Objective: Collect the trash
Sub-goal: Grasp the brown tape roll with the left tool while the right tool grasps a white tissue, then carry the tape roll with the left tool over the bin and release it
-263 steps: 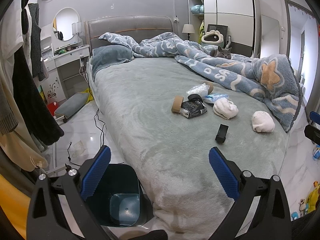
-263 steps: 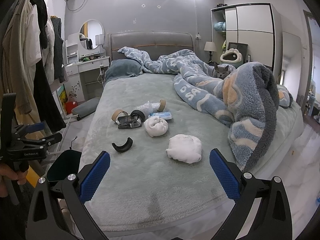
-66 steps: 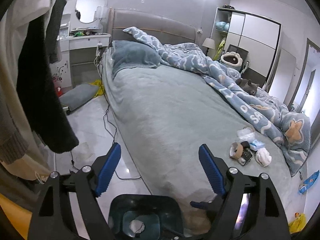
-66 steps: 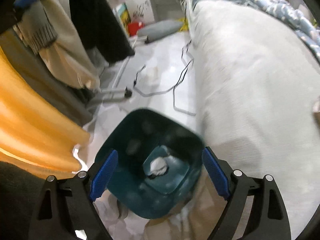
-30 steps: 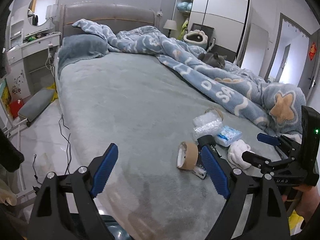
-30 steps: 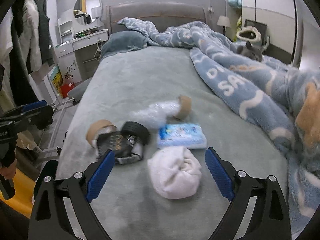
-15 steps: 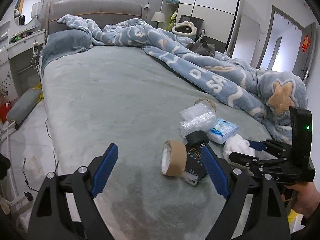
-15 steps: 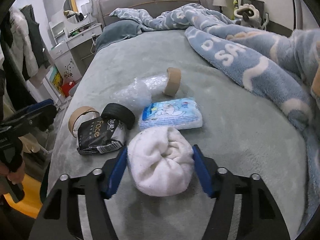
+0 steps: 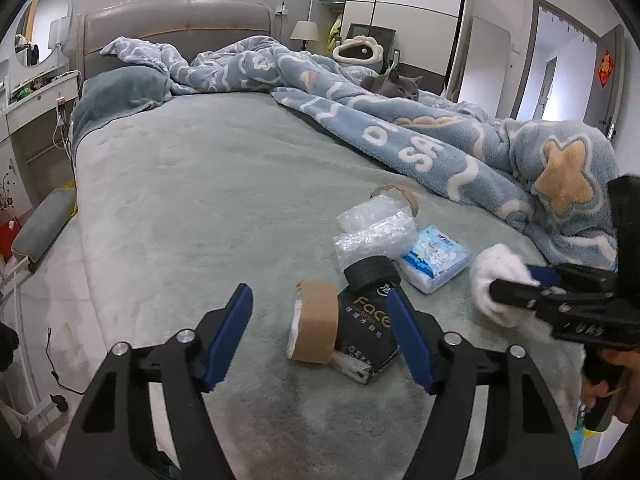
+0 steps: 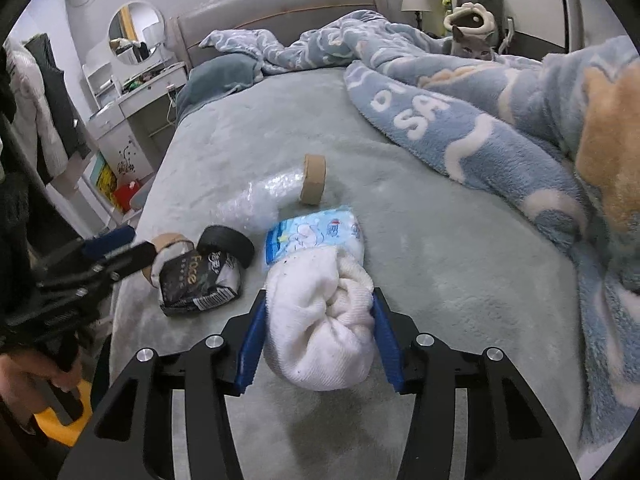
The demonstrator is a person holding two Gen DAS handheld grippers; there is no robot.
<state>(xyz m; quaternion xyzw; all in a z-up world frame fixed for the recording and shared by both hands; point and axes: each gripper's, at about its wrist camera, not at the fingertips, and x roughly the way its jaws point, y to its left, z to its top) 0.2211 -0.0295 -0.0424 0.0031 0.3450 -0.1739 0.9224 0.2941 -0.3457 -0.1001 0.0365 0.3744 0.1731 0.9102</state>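
Right gripper (image 10: 319, 338) closing, pads pressing white wad (image 10: 320, 320); left gripper (image 9: 320, 336) closing around tape roll (image 9: 314, 328), untouched. Pickup step; next, lift.

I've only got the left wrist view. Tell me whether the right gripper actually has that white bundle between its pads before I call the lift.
Observer: Yes. In the right wrist view the right gripper has one blue pad on each side of the white towel bundle. The jaws are closing and already press into it.
Operator: Report what sits right behind the bundle.
Observer: The blue tissue pack. The bundle hides its near edge, so I cannot tell whether they touch.
Operator: Check the bundle's surface.
Observer: Small dark specks dot its upper left side, which faces the camera.
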